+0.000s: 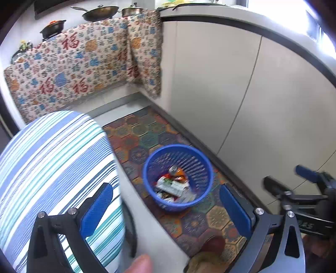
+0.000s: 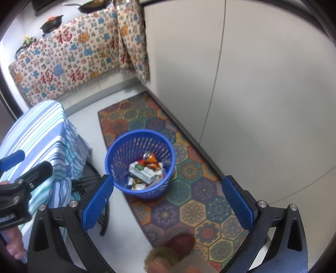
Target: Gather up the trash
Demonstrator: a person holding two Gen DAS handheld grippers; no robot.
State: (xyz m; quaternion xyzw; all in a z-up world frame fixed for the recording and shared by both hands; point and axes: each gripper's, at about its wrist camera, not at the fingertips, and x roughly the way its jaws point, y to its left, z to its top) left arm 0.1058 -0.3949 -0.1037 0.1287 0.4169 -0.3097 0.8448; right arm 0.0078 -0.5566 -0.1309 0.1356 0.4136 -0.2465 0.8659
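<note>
The blue basket (image 2: 140, 166) of wrappers (image 2: 145, 172) stands on the patterned mat (image 2: 195, 201), between the striped table (image 2: 40, 136) and white cabinets (image 2: 262, 94). Left gripper (image 1: 166, 210) and right gripper (image 2: 168, 201) gape wide, empty. Only the left view shows countertop pans (image 1: 100, 12).

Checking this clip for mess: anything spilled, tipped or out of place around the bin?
Nothing stands out. The blue bin stands upright on the patterned mat, with the wrappers and can inside it; no litter shows on the floor around it.
</note>
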